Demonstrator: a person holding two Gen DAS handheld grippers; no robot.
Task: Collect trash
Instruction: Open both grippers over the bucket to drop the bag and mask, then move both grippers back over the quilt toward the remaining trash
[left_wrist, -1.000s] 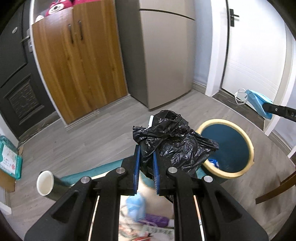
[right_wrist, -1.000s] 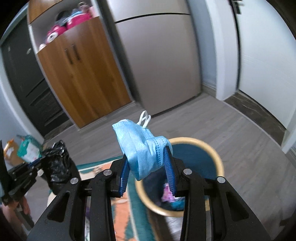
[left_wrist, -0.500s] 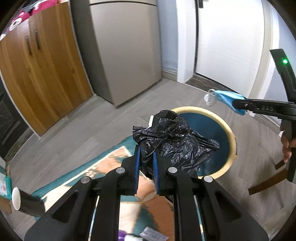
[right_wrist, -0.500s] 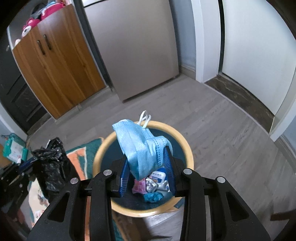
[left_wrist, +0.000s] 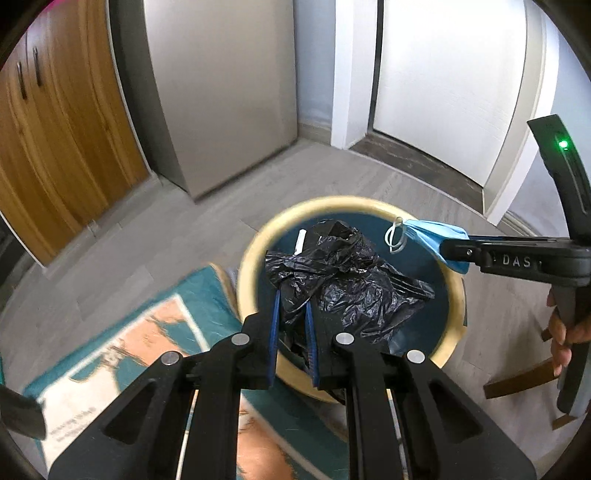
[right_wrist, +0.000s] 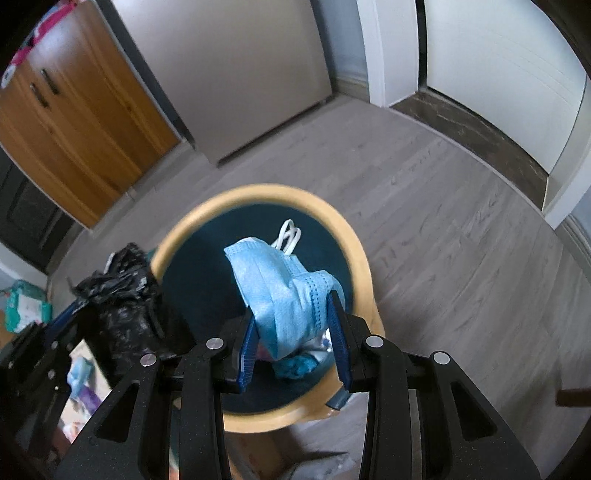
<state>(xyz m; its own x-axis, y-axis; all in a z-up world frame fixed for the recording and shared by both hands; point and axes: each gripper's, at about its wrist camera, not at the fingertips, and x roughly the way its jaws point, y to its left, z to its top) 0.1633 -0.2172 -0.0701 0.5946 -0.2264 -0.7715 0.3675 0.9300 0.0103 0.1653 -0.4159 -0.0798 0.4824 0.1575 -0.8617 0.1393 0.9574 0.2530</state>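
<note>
Crumpled black bag (left_wrist: 343, 280), blue mask (right_wrist: 284, 295), seemingly above bin (right_wrist: 177, 236)

The bin (right_wrist: 360, 258) is set on the floor (right_wrist: 461, 229), with the rug (left_wrist: 122, 354) at its 8 o'clock. The bag (left_wrist: 343, 280) and mask (right_wrist: 284, 295) are held above its mouth; trash (right_wrist: 295, 363) is seen inside.

We can read only 1 marking: the raised letters "DAS" on the black side of the right gripper (left_wrist: 458, 254), seen from the left wrist view, where the word seems to run on behind the handle. There is small dark print on the pale patch of the rug (left_wrist: 74, 417), but we find it too blurred to read. The pack at the left edge (right_wrist: 26, 306) in the right wrist view is equally illegible to us.
</note>
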